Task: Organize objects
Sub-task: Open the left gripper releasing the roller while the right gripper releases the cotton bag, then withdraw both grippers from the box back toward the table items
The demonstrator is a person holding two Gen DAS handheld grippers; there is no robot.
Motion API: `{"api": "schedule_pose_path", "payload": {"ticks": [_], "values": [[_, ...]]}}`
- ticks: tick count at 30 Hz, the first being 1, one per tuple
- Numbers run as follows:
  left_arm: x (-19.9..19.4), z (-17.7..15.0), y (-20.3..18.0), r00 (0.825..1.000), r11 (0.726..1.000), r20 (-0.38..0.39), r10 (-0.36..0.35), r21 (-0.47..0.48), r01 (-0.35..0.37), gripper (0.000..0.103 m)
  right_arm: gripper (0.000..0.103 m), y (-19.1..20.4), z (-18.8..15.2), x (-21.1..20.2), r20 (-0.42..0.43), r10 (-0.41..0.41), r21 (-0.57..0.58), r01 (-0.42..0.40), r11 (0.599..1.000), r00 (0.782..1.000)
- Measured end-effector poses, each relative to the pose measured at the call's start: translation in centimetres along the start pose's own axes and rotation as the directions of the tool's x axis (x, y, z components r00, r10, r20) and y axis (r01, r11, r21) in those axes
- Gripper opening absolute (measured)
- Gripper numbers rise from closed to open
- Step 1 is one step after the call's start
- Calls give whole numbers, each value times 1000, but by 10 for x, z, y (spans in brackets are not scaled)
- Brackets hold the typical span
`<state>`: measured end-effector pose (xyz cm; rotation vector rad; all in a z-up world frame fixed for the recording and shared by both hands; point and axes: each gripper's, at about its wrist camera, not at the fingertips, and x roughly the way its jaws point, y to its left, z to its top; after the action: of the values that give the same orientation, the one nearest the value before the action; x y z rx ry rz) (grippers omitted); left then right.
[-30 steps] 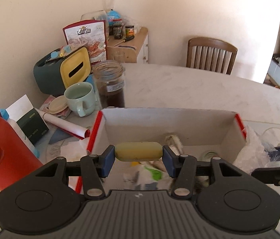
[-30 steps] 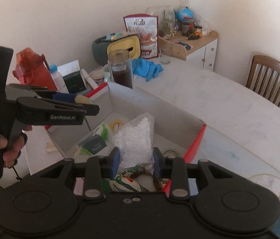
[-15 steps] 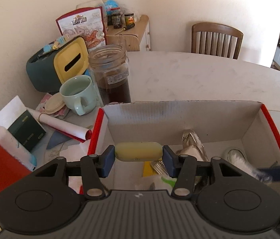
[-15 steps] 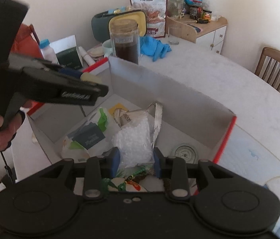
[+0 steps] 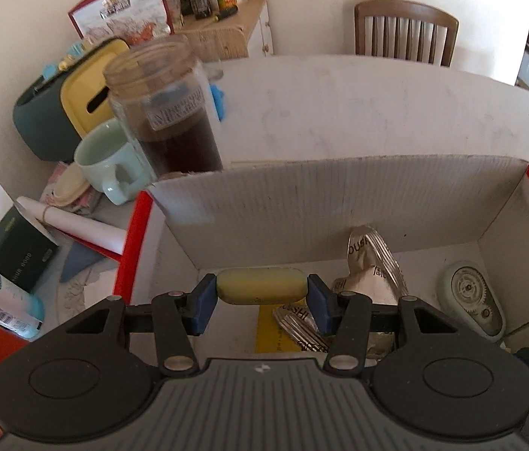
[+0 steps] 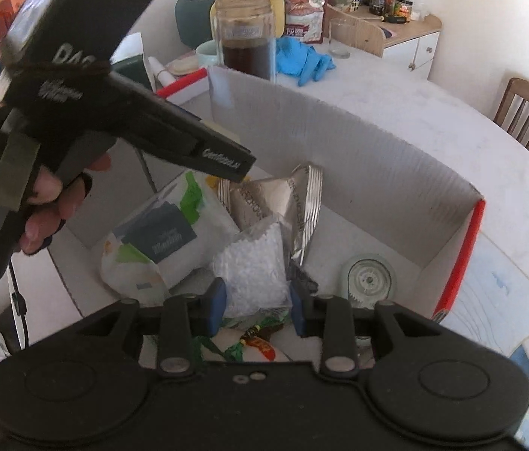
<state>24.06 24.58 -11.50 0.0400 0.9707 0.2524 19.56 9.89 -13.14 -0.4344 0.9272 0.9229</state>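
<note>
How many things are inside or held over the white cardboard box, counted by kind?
Silver foil packets: 2
White tissue pack with a dark label: 1
Clear bag of white granules: 1
Pale yellow oblong case: 1
Pale green tape dispenser: 1
Total: 6

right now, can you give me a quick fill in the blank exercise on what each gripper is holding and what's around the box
1. The left gripper is shut on a pale ____ oblong case.
2. The right gripper grips a clear bag of ____ pellets.
3. Both grippers hang over an open cardboard ____ with red edges.
4. Just behind its far wall stands a glass jar of ____ liquid.

Missing words: yellow; white; box; dark
</note>
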Motion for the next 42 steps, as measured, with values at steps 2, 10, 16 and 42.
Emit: {"api": "schedule_pose_path", "payload": {"ticks": [2,10,16,42], "values": [[4,2,0,1000,1000,-20,-7,9,8,51,34,1,-1,2,-3,-1,-12,1,1000,1000],[12,3,1,997,1000,-69,-26,10,27,51,36,-1,-1,4,-4,-7,-7,7,1000,1000],[13,3,3,996,999,-78,-33,-5,33,51,44,-2,0,-1,-5,3,2,-2,1000,1000],[-28,-11,1,999,996,-2,-39,-81,39,70,72,-16,-4,-64,102,33,44,-38,998,994]]}}
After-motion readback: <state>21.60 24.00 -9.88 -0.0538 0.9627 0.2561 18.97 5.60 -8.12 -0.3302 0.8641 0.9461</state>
